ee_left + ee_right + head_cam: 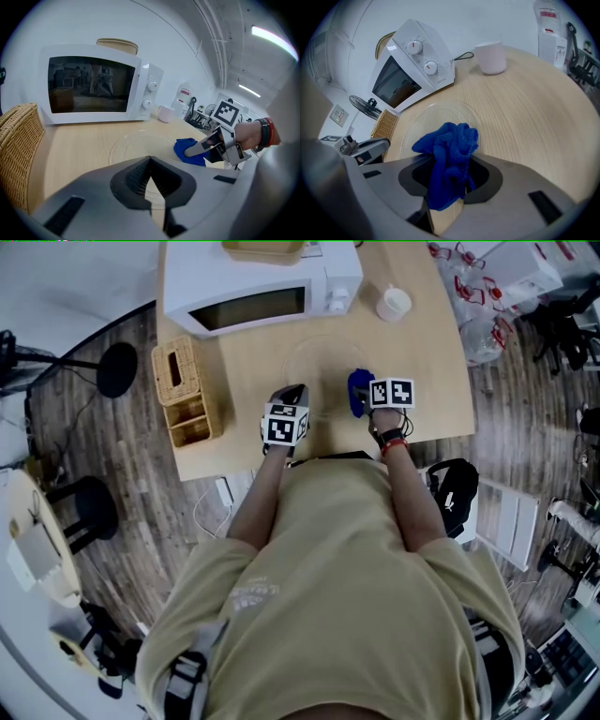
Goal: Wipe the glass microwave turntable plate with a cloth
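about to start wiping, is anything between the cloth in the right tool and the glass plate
Nothing visible is. The right tool holds the cloth at the right edge of the plate, and the plate is bare. The mug and microwave stand beyond it.

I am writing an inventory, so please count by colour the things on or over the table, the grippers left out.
White: 2 (microwave, cup)
Blue: 1 (cloth)
Clear: 1 (glass plate)
Tan: 2 (wicker organiser, dish on the microwave)
Total: 6
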{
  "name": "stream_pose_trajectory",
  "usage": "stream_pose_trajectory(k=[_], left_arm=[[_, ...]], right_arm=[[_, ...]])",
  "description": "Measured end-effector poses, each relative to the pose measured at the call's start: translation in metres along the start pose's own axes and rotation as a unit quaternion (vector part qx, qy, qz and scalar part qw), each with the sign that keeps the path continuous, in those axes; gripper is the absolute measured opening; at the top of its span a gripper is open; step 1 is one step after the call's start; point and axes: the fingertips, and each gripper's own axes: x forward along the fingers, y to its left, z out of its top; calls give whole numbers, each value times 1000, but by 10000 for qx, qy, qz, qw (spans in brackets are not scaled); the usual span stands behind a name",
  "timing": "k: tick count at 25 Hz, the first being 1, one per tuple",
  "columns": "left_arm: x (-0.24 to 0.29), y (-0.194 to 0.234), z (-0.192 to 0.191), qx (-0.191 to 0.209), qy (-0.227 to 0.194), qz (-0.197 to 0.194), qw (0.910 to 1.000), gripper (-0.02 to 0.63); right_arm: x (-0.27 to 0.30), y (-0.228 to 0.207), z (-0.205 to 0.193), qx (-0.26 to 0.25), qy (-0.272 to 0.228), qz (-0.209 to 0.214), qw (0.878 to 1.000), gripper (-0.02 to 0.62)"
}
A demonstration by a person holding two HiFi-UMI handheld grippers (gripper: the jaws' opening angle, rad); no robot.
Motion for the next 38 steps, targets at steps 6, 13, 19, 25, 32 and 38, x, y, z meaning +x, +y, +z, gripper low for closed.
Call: stream_pose_trajectory(k=[6, 13, 19, 25, 32, 38], left_arm=[[-6, 4, -5, -34, -8, 40, 10000, 18], [-18, 14, -14, -138, -8, 185, 9997, 18], [-34, 28, -27, -274, -41, 365, 9990, 18], [-49, 43, -39, -445, -68, 531, 9976, 18], [-59, 53, -47, -573, -136, 660, 9961, 18], [-63, 58, -47, -650, -159, 709, 9952, 18]], right_arm=[[3, 16, -3, -82, 41, 144, 9999, 153], [14, 72, -6, -400, 49, 879, 9953, 153], [29, 120, -27, -854, 417, 1395, 9856, 153], [45, 156, -44, -1222, 668, 1700, 9756, 153], [63, 168, -54, -1483, 765, 1607, 9728, 153], [63, 160, -57, -1412, 777, 1513, 9753, 152]])
